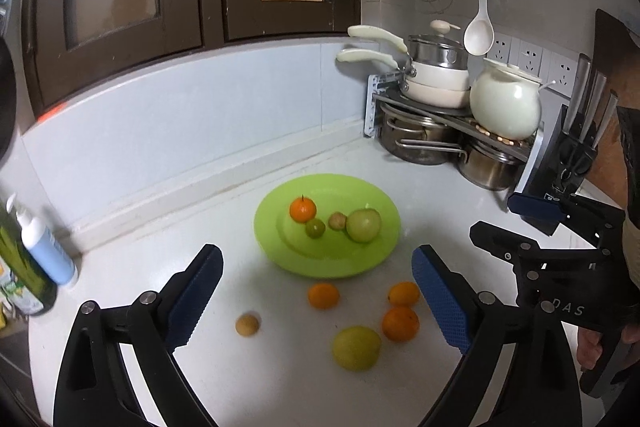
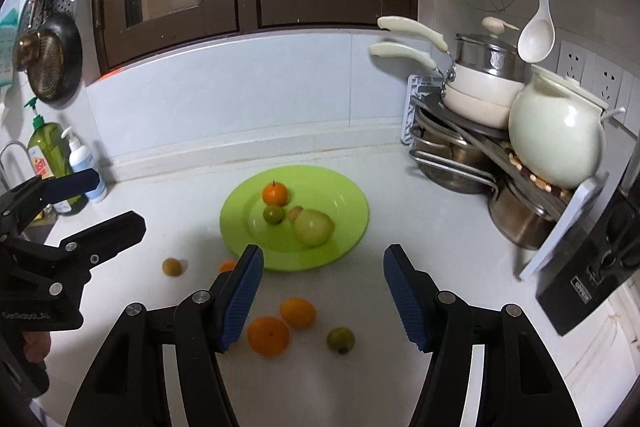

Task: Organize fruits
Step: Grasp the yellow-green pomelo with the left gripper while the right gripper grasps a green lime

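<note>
A green plate (image 1: 280,251) (image 2: 352,211) on the white counter holds a tangerine (image 1: 303,209), a small green citrus (image 1: 315,228), a small brown fruit (image 1: 337,220) and a green apple (image 1: 363,225). Loose on the counter in front lie oranges (image 1: 323,295) (image 1: 400,323), a green fruit (image 1: 356,347) and a small brown fruit (image 1: 247,325). My left gripper (image 1: 318,297) is open and empty above the loose fruit. My right gripper (image 2: 323,295) is open and empty, just short of the plate, above an orange (image 2: 268,335) and a small green fruit (image 2: 340,339).
A corner rack (image 1: 448,115) with pots, pans and a white jar (image 1: 505,105) stands back right. A knife block (image 2: 592,267) is at the right. Soap bottles (image 2: 82,163) stand at the left by the backsplash. A ladle (image 1: 479,35) hangs above the rack.
</note>
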`<state>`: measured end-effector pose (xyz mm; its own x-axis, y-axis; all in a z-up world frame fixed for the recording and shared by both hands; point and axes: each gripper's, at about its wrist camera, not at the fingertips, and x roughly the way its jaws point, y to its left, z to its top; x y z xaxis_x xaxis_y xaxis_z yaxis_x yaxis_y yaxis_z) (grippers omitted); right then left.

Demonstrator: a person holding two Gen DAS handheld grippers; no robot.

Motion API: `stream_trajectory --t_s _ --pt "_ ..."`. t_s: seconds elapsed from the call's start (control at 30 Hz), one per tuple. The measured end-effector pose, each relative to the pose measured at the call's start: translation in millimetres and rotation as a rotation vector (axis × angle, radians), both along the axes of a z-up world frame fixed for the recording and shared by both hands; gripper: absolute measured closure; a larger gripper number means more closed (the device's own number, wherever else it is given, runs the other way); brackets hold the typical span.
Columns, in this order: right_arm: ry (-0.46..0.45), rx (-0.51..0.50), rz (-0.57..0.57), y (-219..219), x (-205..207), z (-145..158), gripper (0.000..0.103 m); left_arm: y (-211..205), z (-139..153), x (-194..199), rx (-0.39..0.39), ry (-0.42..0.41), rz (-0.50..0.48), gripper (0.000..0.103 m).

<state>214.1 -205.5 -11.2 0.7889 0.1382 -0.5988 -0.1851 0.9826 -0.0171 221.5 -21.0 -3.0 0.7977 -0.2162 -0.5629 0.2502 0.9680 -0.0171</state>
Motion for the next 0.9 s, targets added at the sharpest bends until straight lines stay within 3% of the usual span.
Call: stream_trajectory --t_s 0.33,0.63,0.9 --pt "0.036 -0.020 0.032 -2.7 -15.6 -21.9 0.040 -5.2 -31.1 -15.2 0.007 0.086 0.035 0.006" --pt "0.132 -0.006 0.050 -13.2 -11.3 -56.5 0.040 -18.2 -69.5 -14.4 0.072 0.184 0.018 0.006" --pt "0.212 -0.019 0.065 -16.6 2.6 -87.9 0.040 -21.7 -100.1 -2.9 0.070 0.257 0.008 0.008"
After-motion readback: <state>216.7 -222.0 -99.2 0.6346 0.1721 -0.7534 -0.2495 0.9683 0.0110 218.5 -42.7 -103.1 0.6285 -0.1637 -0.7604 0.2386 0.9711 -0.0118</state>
